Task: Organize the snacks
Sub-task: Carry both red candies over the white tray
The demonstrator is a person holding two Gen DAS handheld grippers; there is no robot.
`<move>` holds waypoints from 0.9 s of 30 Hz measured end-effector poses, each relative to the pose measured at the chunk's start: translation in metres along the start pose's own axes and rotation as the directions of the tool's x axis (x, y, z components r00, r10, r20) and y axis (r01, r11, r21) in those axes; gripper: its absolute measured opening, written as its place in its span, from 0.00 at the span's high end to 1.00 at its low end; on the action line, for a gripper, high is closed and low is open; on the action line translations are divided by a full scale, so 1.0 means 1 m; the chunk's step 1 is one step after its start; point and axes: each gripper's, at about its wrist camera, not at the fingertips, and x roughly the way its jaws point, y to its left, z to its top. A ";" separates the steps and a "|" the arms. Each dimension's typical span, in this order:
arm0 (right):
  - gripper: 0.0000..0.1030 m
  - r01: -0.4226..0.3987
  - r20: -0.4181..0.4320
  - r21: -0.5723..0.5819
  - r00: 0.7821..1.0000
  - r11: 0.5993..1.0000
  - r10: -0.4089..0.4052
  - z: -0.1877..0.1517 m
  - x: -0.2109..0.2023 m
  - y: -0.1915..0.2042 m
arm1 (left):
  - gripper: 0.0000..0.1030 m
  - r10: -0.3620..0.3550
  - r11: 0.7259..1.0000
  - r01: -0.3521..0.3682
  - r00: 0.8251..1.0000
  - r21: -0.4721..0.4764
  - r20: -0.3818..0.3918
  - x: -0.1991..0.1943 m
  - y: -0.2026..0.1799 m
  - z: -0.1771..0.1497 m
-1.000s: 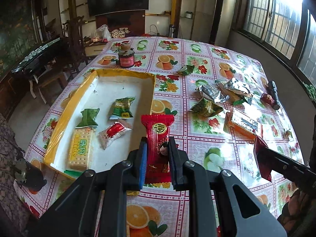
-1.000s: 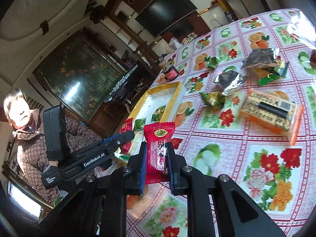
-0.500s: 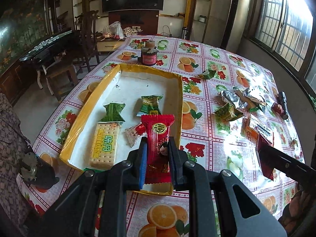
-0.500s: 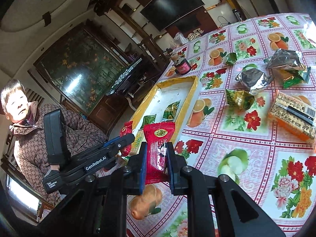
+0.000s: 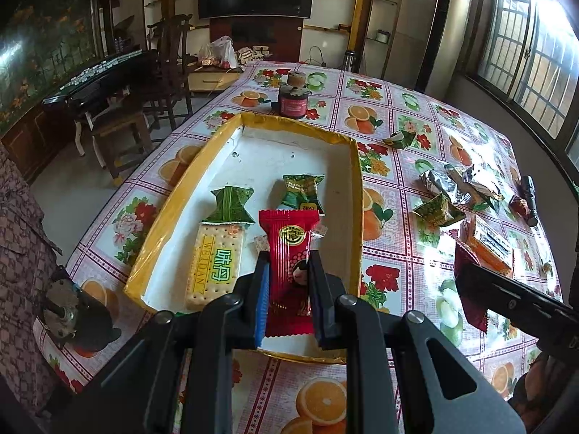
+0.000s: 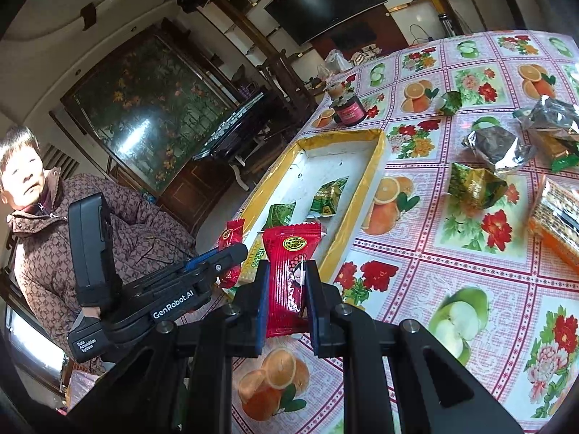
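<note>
My left gripper (image 5: pixel 288 282) is shut on a red snack packet (image 5: pixel 288 238), held above the near end of the yellow-rimmed white tray (image 5: pixel 173 202). The tray holds a cracker pack (image 5: pixel 215 260), two green packets (image 5: pixel 231 204) and a small red-and-white sweet, partly hidden. My right gripper (image 6: pixel 287 289) is shut on a second red snack packet (image 6: pixel 291 253) above the table just right of the tray's (image 6: pixel 374 166) near corner. The left gripper also shows in the right wrist view (image 6: pixel 226 256), with its red packet.
Loose snacks lie on the fruit-print tablecloth right of the tray: green-gold packets (image 5: pixel 436 209), foil packs (image 6: pixel 497 144), an orange cracker pack (image 5: pixel 486 244). A dark jar (image 5: pixel 294 103) stands beyond the tray. A black torch (image 5: pixel 530 199) lies far right. A person (image 6: pixel 32 195) sits left.
Both grippers moved left toward the tray with their red packets still held. The left one went from beside the tray's right rim to over its near end.
</note>
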 end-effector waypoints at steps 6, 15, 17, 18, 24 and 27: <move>0.84 0.008 -0.016 -0.024 1.000 1.000 -0.008 0.006 0.017 0.006 | 0.79 0.007 1.000 -0.007 1.000 -0.012 -0.006 0.005 0.009 0.001; 0.84 0.054 -0.038 -0.067 0.998 0.996 -0.056 0.018 0.045 0.011 | 0.79 0.000 0.999 -0.002 0.999 -0.040 -0.036 0.019 0.021 0.000; 0.84 0.062 -0.045 -0.073 0.997 0.995 -0.065 0.022 0.053 0.012 | 0.79 0.004 0.999 -0.006 0.999 -0.042 -0.041 0.022 0.022 0.001; 0.84 0.066 -0.048 -0.078 0.996 0.995 -0.070 0.023 0.057 0.013 | 0.79 0.007 0.999 -0.008 0.999 -0.043 -0.043 0.024 0.023 0.001; 0.84 0.093 -0.072 -0.129 0.992 0.987 -0.103 0.034 0.086 0.021 | 0.79 0.028 0.999 -0.030 0.998 -0.039 -0.060 0.035 0.023 0.002; 0.84 0.112 -0.084 -0.151 0.989 0.982 -0.125 0.040 0.101 0.023 | 0.79 0.033 0.998 -0.036 0.997 -0.042 -0.070 0.041 0.025 0.003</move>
